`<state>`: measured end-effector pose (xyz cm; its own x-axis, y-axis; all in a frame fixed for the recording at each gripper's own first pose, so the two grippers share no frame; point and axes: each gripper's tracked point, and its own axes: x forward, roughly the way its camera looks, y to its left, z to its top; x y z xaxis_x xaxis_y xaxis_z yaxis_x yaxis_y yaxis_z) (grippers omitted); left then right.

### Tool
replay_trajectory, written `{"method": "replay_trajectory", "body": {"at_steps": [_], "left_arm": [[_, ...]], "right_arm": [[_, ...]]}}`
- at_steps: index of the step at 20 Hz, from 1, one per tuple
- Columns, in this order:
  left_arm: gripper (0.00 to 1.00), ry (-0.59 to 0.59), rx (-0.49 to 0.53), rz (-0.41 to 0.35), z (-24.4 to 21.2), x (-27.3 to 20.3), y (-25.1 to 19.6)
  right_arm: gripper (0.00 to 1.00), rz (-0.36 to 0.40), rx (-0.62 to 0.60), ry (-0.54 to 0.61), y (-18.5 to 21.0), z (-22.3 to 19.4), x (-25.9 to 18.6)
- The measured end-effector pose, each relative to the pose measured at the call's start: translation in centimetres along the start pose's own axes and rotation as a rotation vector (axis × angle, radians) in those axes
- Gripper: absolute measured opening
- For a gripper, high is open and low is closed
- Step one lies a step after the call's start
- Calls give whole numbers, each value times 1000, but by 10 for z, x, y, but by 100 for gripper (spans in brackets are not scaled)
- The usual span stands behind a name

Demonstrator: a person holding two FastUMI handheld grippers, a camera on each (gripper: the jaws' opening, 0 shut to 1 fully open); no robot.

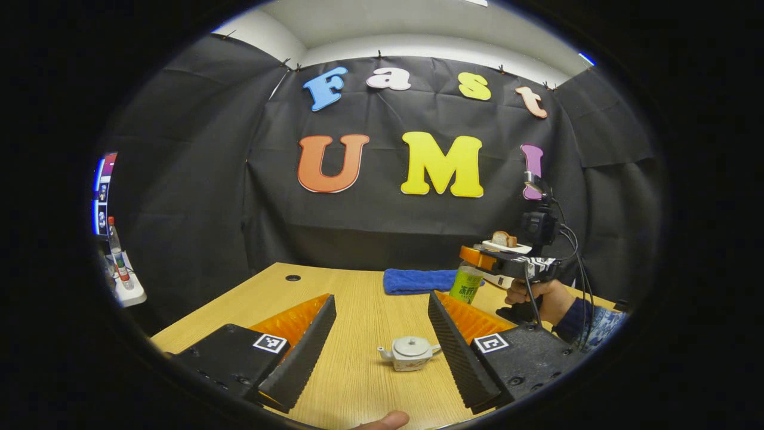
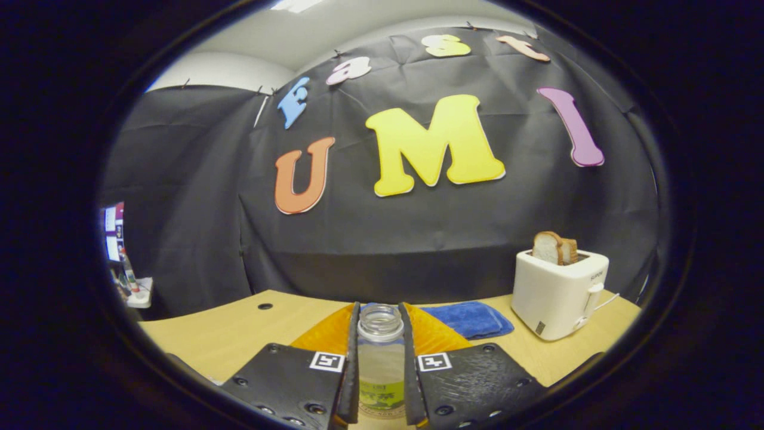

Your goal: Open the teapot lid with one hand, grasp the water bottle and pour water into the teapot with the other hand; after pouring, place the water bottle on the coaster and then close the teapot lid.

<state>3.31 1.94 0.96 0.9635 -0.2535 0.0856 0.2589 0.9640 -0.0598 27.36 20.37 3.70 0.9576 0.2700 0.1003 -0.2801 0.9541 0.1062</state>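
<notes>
Right claw (image 2: 380, 382) clamped on water bottle (image 2: 381, 358), fingers pressing both sides of body below open neck (cap off, so keep upright until over pot). Clear plastic, green label, probably light and a bit squishy. Left claw (image 1: 382, 340) spread wide above teapot (image 1: 409, 352), small white ceramic, lid on, sitting on surface (image 1: 358, 286). Fragile; pinch lid knob gently.

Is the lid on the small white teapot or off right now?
On: the small white teapot has its lid seated on top, between the open left gripper fingers.
</notes>
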Motion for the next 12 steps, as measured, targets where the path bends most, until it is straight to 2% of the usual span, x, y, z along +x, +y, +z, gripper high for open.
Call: {"method": "replay_trajectory", "body": {"at_steps": [3, 4, 5, 7, 8, 9, 10, 12], "left_arm": [[98, 4, 26, -2, -2, 0, -1], [98, 3, 31, -2, -2, -1, -1], [98, 2, 33, -1, -1, -1, -1], [98, 6, 36, -1, -3, 0, -3], [98, 8, 39, -1, -4, 1, -3], [98, 12, 42, -1, -5, 1, -3], [97, 15, 42, -2, -6, 1, -4], [97, 13, 44, -2, -5, 1, -5]], "right_arm": [[34, -20, -75, 2, 7, 0, 2], [42, -25, -90, 6, 7, -2, 3], [41, -31, -104, 18, 7, -4, 5], [65, -34, -111, 37, 7, -7, -1], [84, -26, -107, 42, 9, -8, -4], [87, -16, -101, 40, 11, -5, -7], [98, -17, -95, 31, 10, 0, -11], [95, -20, -92, 17, 7, 8, -22]]}}
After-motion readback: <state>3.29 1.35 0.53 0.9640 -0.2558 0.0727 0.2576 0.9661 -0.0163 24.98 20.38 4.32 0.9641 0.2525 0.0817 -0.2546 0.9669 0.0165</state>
